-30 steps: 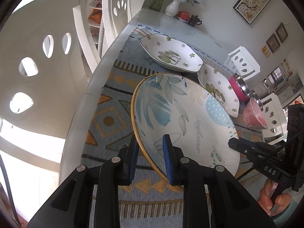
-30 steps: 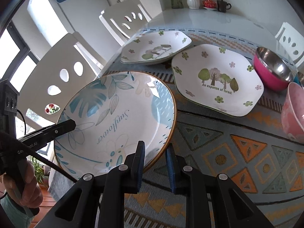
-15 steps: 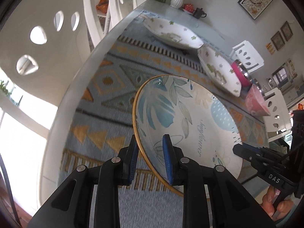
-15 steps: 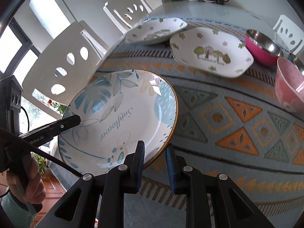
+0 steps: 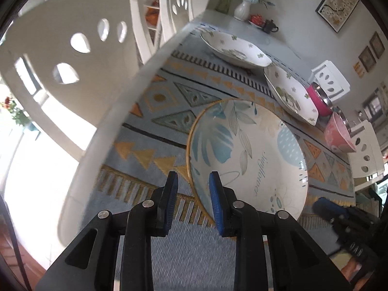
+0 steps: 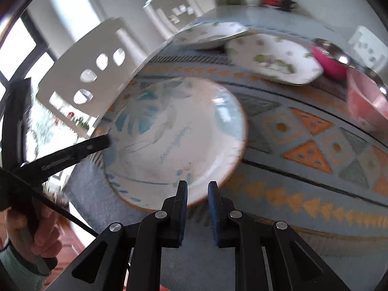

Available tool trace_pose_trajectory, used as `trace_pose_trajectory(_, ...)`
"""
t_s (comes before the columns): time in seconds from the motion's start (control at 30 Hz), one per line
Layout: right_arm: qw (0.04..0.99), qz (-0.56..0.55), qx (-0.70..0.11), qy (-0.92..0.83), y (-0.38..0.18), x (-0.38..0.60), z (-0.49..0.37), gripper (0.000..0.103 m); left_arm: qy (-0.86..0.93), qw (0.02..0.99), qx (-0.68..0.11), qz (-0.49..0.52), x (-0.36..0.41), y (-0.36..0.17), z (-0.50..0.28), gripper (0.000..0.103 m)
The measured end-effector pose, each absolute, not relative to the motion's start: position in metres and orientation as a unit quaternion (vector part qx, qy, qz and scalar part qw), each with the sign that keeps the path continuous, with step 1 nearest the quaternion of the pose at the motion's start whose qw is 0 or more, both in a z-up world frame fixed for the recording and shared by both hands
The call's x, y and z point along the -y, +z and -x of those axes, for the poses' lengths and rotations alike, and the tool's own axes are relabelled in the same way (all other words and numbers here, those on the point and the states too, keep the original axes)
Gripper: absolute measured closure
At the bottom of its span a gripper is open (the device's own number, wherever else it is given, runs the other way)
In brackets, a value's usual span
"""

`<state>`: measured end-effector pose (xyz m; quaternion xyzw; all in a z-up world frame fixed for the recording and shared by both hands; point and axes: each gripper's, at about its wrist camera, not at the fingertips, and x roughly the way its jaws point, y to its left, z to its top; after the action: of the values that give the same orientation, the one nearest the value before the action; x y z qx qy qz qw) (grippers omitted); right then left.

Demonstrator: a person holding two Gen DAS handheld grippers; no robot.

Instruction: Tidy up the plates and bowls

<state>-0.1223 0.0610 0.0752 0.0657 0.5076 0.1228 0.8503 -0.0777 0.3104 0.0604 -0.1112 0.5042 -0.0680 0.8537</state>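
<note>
A round blue-leaf plate with a gold rim [image 5: 247,155] is held between both grippers over the near end of the patterned table runner [image 5: 169,111]. My left gripper [image 5: 192,189] is shut on its left rim. My right gripper [image 6: 197,194] is shut on its near rim, and the plate [image 6: 174,135] looks blurred there. The left gripper's finger shows in the right wrist view [image 6: 72,152]. Two white flowered plates [image 5: 235,48] [image 5: 291,94] lie further back. A magenta steel bowl [image 5: 319,99] and a pink bowl [image 5: 339,135] stand at the right.
White chairs [image 5: 72,55] stand along the table's left side and another [image 5: 366,150] at the right. A white vase with flowers [image 5: 243,9], a red dish and a dark cup [image 5: 270,25] sit at the table's far end.
Both grippers have carried the blue-leaf plate back toward the near end of the table. The flowered plates and bowls now lie further away. The right wrist view is now motion-blurred.
</note>
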Motion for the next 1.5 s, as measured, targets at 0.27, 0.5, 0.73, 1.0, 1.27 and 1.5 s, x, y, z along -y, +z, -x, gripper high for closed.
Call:
trace_pose_trajectory(0.27,0.882,-0.088,-0.457,0.079,0.13,-0.012,0.143,0.086,-0.103,0.879,-0.454,0.1,-0.283,0.122,0.106,0.072)
trace_pose_trajectory(0.5,0.902,-0.095,-0.415,0.067,0.179,0.012,0.167,0.068,-0.132,0.9,-0.401,0.109,-0.25,0.18,0.129,0.025)
trace_pose_trajectory(0.73,0.918,-0.134,-0.371,0.038,0.21,0.041,0.211,0.049,-0.151,0.911,-0.371,0.098,-0.225,0.218,0.155,0.025)
trace_pose_trajectory(1.0,0.908,-0.178,-0.379,0.02,0.203,0.061,0.24,0.049,-0.163,0.91,-0.371,0.083,-0.212,0.223,0.169,0.024)
trace_pose_trajectory(1.27,0.91,-0.175,-0.376,0.006,0.209,0.062,0.209,0.044,-0.163,0.909,-0.375,0.084,-0.222,0.219,0.12,0.024)
trace_pose_trajectory(1.5,0.896,-0.184,-0.404,0.03,0.201,0.031,0.113,0.042,-0.144,0.908,-0.387,0.078,-0.256,0.211,0.044,0.024)
